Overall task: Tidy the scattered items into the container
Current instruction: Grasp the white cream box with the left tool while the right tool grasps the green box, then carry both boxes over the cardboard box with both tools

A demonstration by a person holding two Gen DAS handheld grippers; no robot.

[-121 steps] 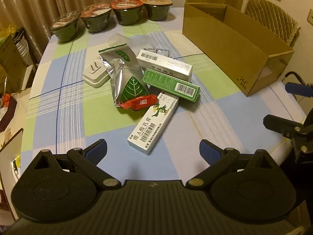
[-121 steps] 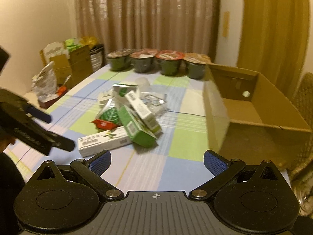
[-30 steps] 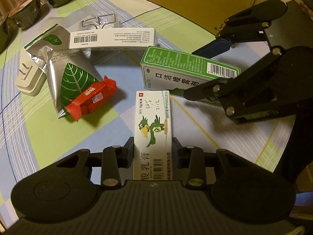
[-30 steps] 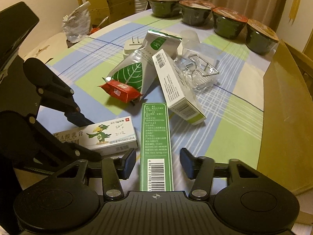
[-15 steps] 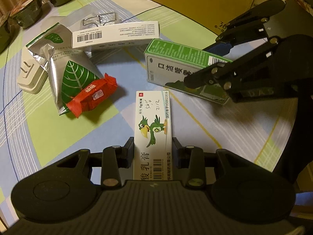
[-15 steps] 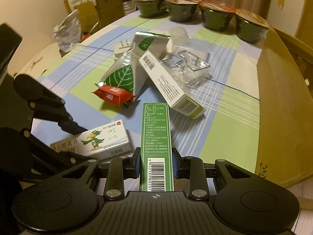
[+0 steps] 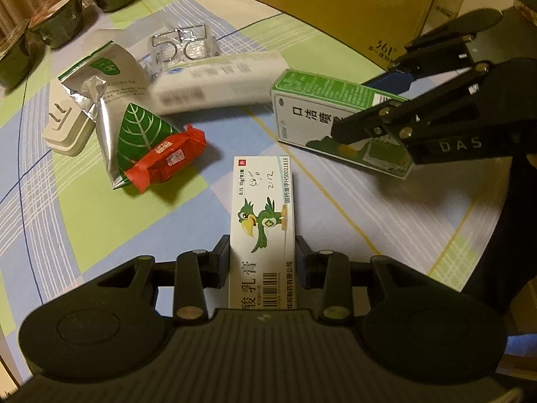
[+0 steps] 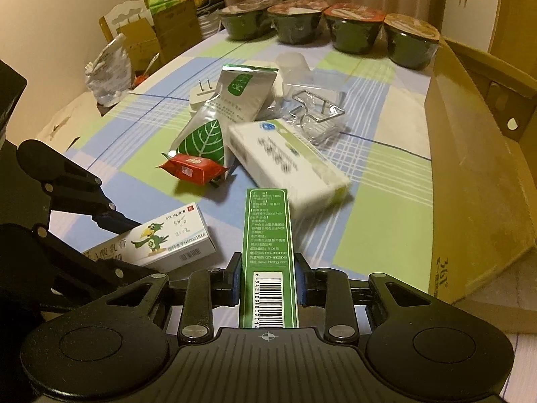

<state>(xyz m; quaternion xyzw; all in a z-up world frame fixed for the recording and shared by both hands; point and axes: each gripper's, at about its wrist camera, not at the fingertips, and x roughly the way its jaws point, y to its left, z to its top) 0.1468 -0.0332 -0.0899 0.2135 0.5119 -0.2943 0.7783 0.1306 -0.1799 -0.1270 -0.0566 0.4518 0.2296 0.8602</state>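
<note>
Left gripper (image 7: 262,262) clamped on the near end of the white parrot-print carton (image 7: 262,231); right gripper (image 8: 269,278) clamped on the green-and-white carton's (image 8: 269,252) barcode end. Both sit low over the checked tabletop (image 7: 84,221), beside the open brown cardboard box (image 8: 470,174). Light, stiff, crushable cardboard: end grips should do, gently.

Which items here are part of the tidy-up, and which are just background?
Job:
- bird box, in left gripper
- green box, in right gripper
- white box
- foil pouch
- red packet
- plug adapter
- clear pack
- cardboard container

Background:
- noodle bowls
- bags beside table
</note>
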